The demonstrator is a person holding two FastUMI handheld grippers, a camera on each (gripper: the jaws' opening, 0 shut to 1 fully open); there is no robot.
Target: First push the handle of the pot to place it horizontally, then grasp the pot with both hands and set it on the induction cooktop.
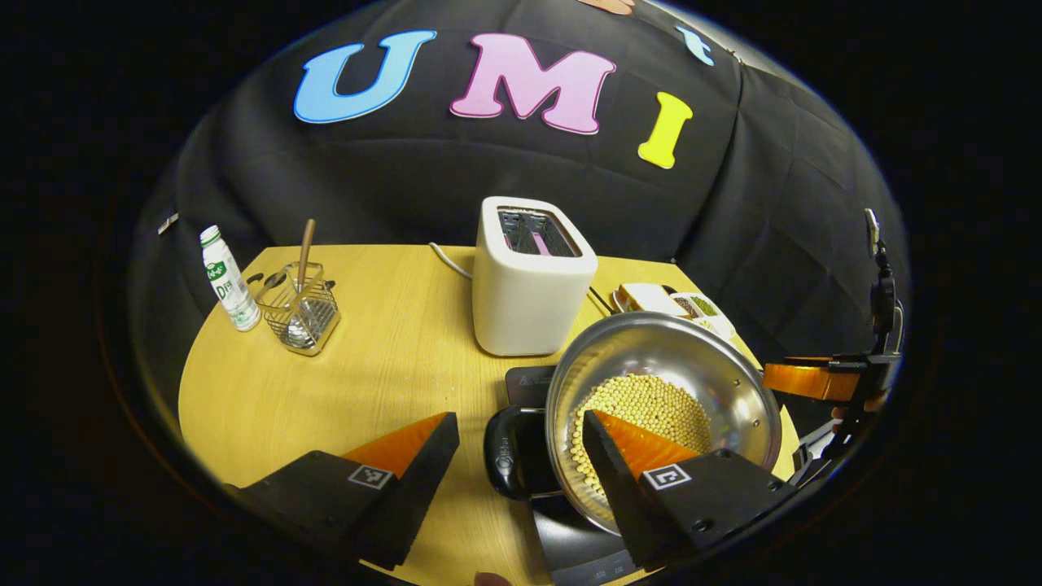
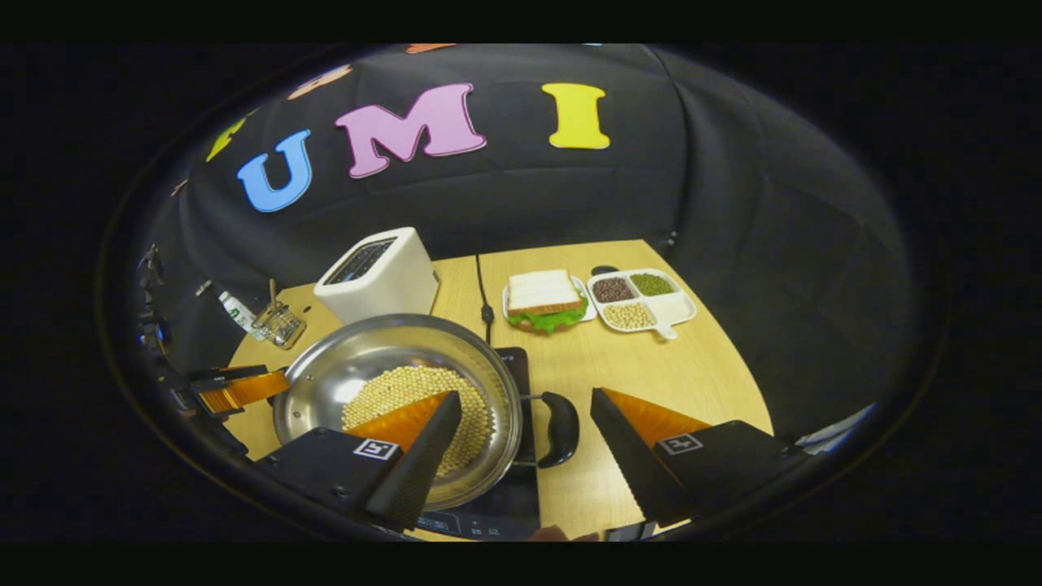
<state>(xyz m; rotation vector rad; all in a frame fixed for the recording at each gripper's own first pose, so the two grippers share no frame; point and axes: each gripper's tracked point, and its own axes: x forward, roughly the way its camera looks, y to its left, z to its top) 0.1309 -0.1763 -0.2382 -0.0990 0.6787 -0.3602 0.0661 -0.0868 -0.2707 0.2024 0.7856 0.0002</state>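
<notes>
A steel pot point(image 1: 700, 366) holding soybeans point(image 1: 651, 403) sits on the black induction cooktop point(image 1: 531, 381) at the table's near right. My left gripper point(image 1: 518, 416) is open, with the pot's black side handle point(image 1: 509, 464) in the gap between its fingers and one finger over the rim. In the right gripper view the same pot point(image 2: 366, 358) rests on the cooktop point(image 2: 514, 362). My right gripper point(image 2: 526, 395) is open around the other black handle point(image 2: 562, 427). The far gripper point(image 1: 806, 381) shows past the pot's rim, and so does the left one point(image 2: 236, 389).
A white toaster point(image 1: 529, 285) stands behind the pot with its cord trailing back. A small bottle point(image 1: 228, 281) and a wire holder with a spoon point(image 1: 299, 309) stand at the far left. A sandwich plate point(image 2: 544, 303) and a divided bean tray point(image 2: 643, 299) lie at the back right.
</notes>
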